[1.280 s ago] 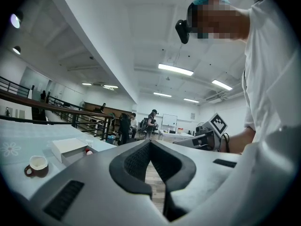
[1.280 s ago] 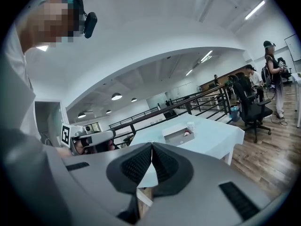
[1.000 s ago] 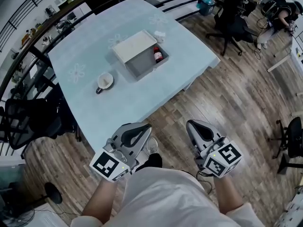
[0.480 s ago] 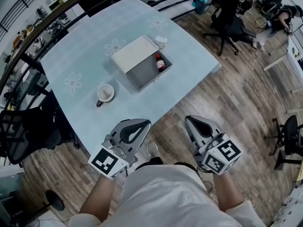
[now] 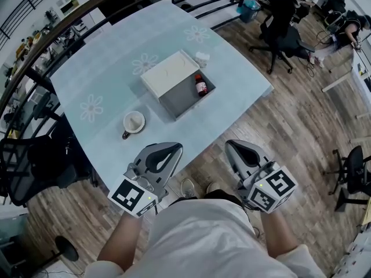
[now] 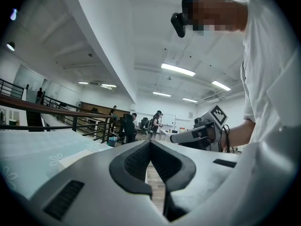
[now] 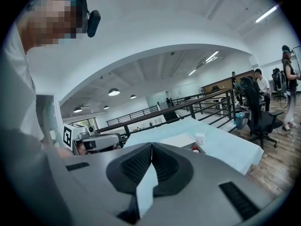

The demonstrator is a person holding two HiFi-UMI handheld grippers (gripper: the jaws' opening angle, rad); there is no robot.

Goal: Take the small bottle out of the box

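Note:
The small dark bottle [image 5: 202,86] with a red cap lies in the right end of the open grey box [image 5: 184,97], whose white lid [image 5: 169,74] stands along its far side. The box sits mid-table on the pale blue cloth. Both grippers are held level in front of my body, short of the table's near edge and well away from the box. My left gripper [image 5: 177,147] has its jaws together with nothing in them, and my right gripper [image 5: 229,144] is the same. From the right gripper view the box [image 7: 179,141] and bottle [image 7: 194,149] show far ahead.
A white cup [image 5: 133,122] stands on the table [image 5: 110,80] left of the box, near the front edge. A small white container [image 5: 202,57] sits behind the box. Black railings run behind the table. Office chairs [image 5: 284,36] and people are at the far right on the wood floor.
I have stepped nearer: the table and box sit lower and closer in the head view, and both grippers came forward with me. Jaws stay the same.

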